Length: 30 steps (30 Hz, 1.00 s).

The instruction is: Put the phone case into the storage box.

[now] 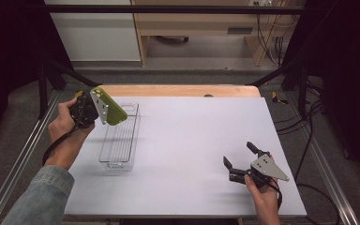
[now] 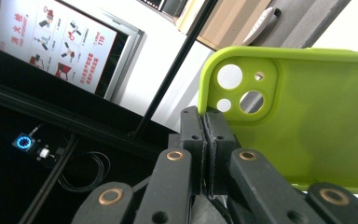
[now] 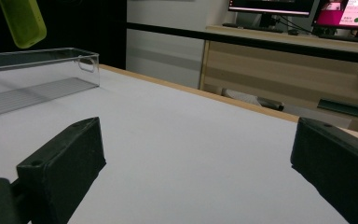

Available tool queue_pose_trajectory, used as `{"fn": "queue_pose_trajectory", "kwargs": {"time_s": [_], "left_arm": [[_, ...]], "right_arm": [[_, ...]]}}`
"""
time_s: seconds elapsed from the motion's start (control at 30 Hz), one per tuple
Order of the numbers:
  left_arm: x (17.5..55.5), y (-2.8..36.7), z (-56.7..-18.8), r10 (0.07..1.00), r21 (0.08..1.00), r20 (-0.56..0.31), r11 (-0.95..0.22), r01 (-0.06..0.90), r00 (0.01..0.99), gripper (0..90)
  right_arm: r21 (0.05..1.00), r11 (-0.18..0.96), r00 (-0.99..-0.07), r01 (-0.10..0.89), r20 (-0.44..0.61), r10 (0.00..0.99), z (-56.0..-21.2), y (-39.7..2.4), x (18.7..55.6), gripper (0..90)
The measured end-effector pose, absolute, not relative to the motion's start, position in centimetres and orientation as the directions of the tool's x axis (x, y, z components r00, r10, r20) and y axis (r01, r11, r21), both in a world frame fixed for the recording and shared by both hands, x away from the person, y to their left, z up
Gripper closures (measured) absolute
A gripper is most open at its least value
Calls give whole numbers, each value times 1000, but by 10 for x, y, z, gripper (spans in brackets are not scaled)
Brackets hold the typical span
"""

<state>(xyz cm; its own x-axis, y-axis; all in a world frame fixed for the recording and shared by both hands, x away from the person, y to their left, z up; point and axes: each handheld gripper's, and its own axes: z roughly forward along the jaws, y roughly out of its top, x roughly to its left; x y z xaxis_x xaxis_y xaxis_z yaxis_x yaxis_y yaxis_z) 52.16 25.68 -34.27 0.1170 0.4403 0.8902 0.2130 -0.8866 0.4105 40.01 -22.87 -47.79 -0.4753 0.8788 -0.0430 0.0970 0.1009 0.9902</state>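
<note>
Left gripper [image 1: 104, 108]: you've got it clamped on the green phone case [image 1: 114, 111]
Case: tilted, above the clear tray's [image 1: 117, 163] far end
Right gripper [image 1: 239, 164]: jaws apart, empty, well away from the tray

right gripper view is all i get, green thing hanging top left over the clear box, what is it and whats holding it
Observer: A green phone case; the left gripper view shows its camera cutouts.
Operator: is it gripped or just resting
Observer: Gripped. The left gripper has its jaws shut on the case's edge near the cutouts.
Operator: where is it over the box
Observer: From the high view, the case is tilted above the far end of the clear box, apart from it.
Operator: and my gripper
Observer: The right gripper sits open near the table's front right, far from the box.
</note>
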Motion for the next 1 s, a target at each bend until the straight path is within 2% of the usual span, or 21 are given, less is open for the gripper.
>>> {"fn": "queue_pose_trajectory", "kwargs": {"time_s": [1.0], "left_arm": [[533, 241, -356, 359, 331, 924, -923, 194, 130, 880]], "right_arm": [[990, 104, -488, 97, -44, 872, -478, -227, 400, 30]]}}
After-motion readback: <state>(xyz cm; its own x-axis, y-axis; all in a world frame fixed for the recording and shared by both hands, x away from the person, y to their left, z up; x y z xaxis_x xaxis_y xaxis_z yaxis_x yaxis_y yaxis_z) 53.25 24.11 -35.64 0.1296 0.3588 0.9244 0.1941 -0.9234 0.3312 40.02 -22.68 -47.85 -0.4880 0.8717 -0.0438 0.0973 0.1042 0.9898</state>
